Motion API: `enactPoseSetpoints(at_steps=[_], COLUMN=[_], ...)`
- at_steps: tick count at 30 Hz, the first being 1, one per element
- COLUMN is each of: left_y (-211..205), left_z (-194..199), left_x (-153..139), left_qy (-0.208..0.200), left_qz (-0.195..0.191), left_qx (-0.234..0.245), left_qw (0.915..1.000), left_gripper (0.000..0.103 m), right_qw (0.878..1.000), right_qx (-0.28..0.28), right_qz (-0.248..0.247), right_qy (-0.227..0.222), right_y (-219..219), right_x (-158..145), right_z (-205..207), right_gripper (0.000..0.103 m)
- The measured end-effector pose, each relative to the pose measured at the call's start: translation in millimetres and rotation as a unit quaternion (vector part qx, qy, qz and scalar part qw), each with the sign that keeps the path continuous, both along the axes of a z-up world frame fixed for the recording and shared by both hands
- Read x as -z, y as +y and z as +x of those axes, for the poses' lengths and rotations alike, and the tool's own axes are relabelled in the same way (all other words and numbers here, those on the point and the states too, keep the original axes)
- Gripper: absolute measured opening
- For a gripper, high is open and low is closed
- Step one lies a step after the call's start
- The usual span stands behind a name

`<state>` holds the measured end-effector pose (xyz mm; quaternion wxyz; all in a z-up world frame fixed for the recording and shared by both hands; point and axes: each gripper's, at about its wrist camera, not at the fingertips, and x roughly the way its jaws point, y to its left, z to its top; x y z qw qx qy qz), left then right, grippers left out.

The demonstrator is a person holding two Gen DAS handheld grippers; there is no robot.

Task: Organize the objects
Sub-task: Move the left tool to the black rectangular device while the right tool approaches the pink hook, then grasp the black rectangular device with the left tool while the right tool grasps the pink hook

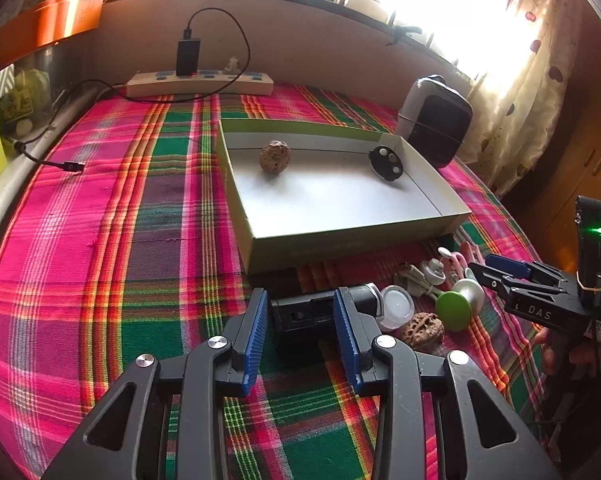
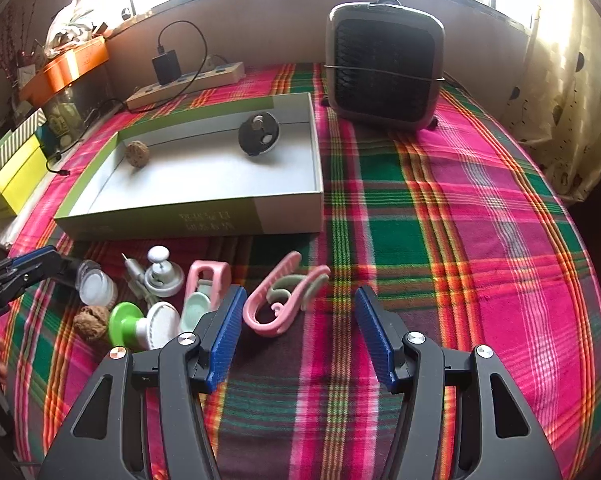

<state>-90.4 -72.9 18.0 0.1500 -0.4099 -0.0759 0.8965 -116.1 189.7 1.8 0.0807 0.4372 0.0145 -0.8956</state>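
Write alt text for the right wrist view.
The right gripper stands open above a pink clip on a plaid cloth. Left of the clip lies a cluster of small items, among them a walnut; behind, a shallow box holds another walnut and a black disc.

Your left gripper (image 1: 300, 316) hid part of the black block (image 1: 300, 320) between its pads; contact couldn't be confirmed. The block's far end sat behind the right pad. At 3 o'clock in the left view, your hand (image 1: 568, 352) was cut by the frame edge. In the right view, the left gripper (image 2: 32, 268) was cropped at 9 o'clock, covering part of the clear jar (image 2: 96, 286). The pink clip (image 2: 284, 296) was motion-blurred. Print on the box (image 2: 208, 220) front was too small to read. The window was blown out at 12 o'clock.
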Motion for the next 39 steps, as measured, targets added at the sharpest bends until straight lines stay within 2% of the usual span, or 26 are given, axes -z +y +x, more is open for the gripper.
enactPoseSetpoints(at_steps=[17,19,24,28,35,39], left_y=[16,17,16,21,19,25], left_z=[26,28,21,17,8,1], left_x=[1,-3,-9,-10,-11,-6], left_qy=[-0.01,0.0,0.013,0.027,0.031,0.021], left_qz=[-0.006,-0.021,-0.05,-0.073,-0.06,-0.073], left_qx=[0.042,0.043,0.044,0.07,0.093,0.112], left_qw=[0.999,0.9988,0.9977,0.9945,0.9934,0.9908], left_gripper=[0.032,0.032,0.034,0.035,0.037,0.038], right_qw=[1.0,1.0,1.0,1.0,1.0,1.0], right_qx=[0.015,0.014,0.008,0.005,-0.001,-0.003], right_qz=[0.024,0.025,0.027,0.027,0.027,0.027], right_qy=[-0.002,-0.001,0.001,0.002,0.004,0.004], right_y=[13,12,12,12,11,9], right_x=[2,2,2,3,3,3], right_z=[3,2,2,3,2,1], right_gripper=[0.057,0.057,0.057,0.057,0.057,0.058])
